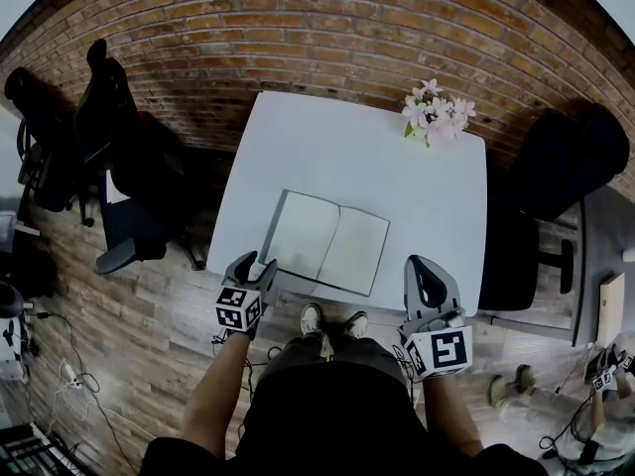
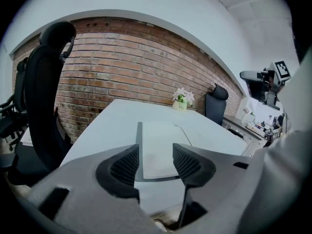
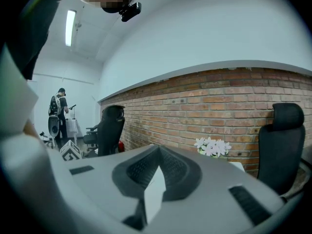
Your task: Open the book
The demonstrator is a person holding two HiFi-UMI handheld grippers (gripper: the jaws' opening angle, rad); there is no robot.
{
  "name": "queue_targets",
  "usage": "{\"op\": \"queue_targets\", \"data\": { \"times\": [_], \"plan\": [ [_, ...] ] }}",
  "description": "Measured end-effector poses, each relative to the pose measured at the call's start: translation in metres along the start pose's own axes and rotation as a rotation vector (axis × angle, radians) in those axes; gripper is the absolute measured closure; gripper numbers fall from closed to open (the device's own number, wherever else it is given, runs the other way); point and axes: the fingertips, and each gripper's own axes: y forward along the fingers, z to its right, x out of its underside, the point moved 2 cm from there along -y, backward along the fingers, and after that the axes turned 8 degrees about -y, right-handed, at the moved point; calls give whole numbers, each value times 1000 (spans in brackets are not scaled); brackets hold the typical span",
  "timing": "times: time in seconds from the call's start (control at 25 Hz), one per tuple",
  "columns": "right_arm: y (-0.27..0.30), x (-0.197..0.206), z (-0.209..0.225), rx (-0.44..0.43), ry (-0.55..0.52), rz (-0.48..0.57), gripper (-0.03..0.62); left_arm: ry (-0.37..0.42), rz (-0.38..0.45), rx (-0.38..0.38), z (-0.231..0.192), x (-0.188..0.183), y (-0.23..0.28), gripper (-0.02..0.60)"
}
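The book [image 1: 327, 241] lies open and flat on the white table [image 1: 337, 137], blank pages up, a dark cover edge along its left side. My left gripper [image 1: 253, 263] hovers at the book's near left corner. In the left gripper view its jaws [image 2: 156, 162] stand open with nothing between the pads, and the book [image 2: 158, 147] shows just beyond them. My right gripper [image 1: 419, 264] sits off the book's right side at the table's near edge. In the right gripper view its jaws [image 3: 158, 152] are shut, tips together, holding nothing.
A pot of pink and white flowers [image 1: 435, 115] stands at the table's far right corner. Black office chairs flank the table at left [image 1: 119, 137] and right [image 1: 561, 162]. A brick wall runs behind. A person stands far off in the right gripper view [image 3: 59, 112].
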Motion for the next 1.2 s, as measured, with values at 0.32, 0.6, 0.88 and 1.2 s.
{"op": "queue_targets", "data": {
  "times": [0.32, 0.6, 0.88, 1.2],
  "plan": [
    [-12, 1, 14, 23, 0, 7, 580, 55, 23, 12, 17, -26, 7, 430],
    [-16, -5, 30, 34, -9, 30, 580, 90, 57, 38, 45, -66, 14, 537],
    [-22, -9, 47, 52, -10, 39, 580, 107, 149, 119, 92, -120, 0, 554],
    [-33, -16, 83, 127, 0, 65, 580, 203, 357, 167, 143, -198, -41, 555]
  ]
}}
